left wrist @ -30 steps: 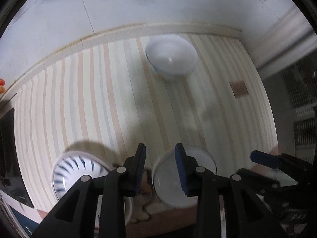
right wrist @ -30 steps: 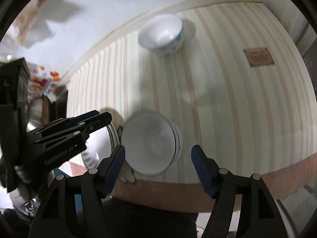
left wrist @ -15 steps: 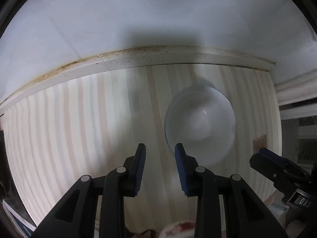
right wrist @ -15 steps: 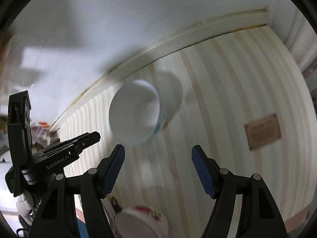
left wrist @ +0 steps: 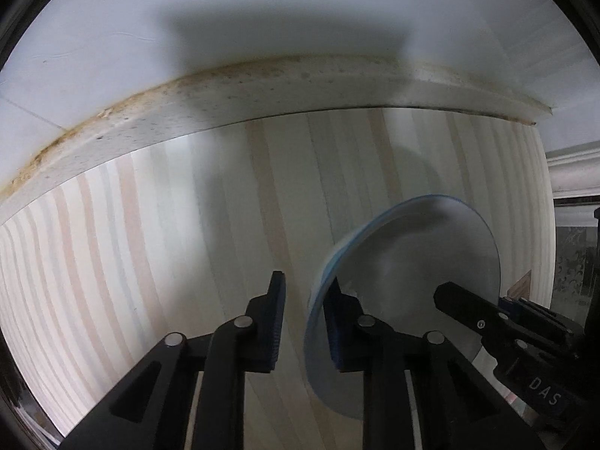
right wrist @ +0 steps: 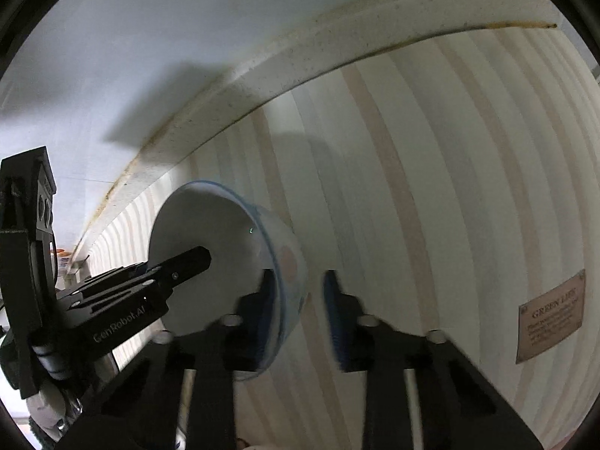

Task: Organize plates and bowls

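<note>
A white bowl [left wrist: 412,262] with a blue rim stands on the striped cloth near the back wall. My left gripper [left wrist: 307,279] points straight down over its left rim. Its jaws are closing, narrow, with the rim between the pads and one finger inside the bowl. My right gripper [right wrist: 299,275] straddles the opposite rim of the bowl [right wrist: 210,225]. Its jaws are closing and blurred, one pad inside, the other a little off the outer wall. Each view shows the other gripper's finger [left wrist: 468,311] [right wrist: 187,258] reaching into the bowl.
The striped tablecloth [left wrist: 150,225] runs back to a stained pale ledge [left wrist: 262,93] under a white wall. A brown label [right wrist: 549,318] lies on the cloth to the right. Small colourful items [right wrist: 63,258] sit far left. A dark frame [left wrist: 570,262] borders the table's right end.
Both grippers left the near plates and bowls, moved across to the far bowl and came down onto its rims. The right jaws narrowed from wide; the left jaws narrowed slightly.
</note>
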Action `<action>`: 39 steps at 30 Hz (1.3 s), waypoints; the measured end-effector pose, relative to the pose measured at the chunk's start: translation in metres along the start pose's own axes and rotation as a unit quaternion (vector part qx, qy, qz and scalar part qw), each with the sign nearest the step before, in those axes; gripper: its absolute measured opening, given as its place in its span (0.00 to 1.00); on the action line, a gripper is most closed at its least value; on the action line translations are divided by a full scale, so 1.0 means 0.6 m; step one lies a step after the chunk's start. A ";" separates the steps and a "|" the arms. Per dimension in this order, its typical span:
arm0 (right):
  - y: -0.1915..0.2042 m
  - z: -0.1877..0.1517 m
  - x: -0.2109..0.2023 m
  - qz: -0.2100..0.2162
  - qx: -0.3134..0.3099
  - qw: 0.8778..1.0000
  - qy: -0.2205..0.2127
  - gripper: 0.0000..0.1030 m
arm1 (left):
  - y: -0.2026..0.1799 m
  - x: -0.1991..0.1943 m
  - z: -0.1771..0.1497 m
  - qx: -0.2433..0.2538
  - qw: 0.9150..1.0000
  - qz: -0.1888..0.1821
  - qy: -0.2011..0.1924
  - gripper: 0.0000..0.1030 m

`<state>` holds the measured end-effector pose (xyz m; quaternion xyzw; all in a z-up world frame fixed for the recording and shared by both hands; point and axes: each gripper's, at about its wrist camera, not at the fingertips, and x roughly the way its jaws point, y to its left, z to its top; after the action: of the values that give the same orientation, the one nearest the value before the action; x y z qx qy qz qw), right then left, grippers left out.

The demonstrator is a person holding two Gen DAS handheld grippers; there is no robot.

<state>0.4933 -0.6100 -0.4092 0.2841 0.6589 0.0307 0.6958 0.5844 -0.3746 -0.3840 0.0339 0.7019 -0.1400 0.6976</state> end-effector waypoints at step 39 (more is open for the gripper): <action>0.061 -0.110 -0.133 -0.002 -0.036 0.999 -0.037 0.14 | -0.056 -0.166 -0.136 0.058 0.996 0.010 -0.069 0.13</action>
<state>0.4333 -0.5896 -0.3194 0.2590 0.6315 0.0423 0.7296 0.4993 -0.3725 -0.2818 0.0717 0.6424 -0.1756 0.7425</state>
